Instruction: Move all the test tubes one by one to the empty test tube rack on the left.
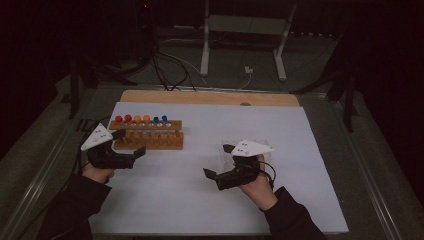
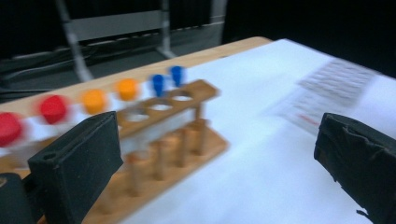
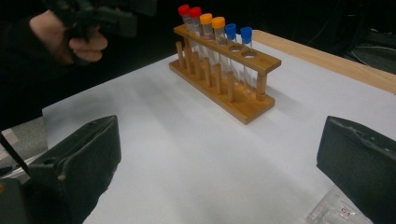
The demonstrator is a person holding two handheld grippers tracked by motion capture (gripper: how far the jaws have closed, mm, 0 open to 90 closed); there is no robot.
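The wooden rack (image 1: 148, 134) stands upright near the table's (image 1: 210, 200) far left corner, parallel to the far edge, and the left gripper (image 1: 131, 150), jaws wide apart with nothing between them, sits just beside its near side, so a careless sideways sweep could, I judge, knock the light rack over or push it askew. The right gripper (image 1: 216, 176), also spread and empty, hovers well apart toward the table's right. The six capped tubes (image 3: 212, 32), two red, two orange, two blue, fill the rack's back row upright.
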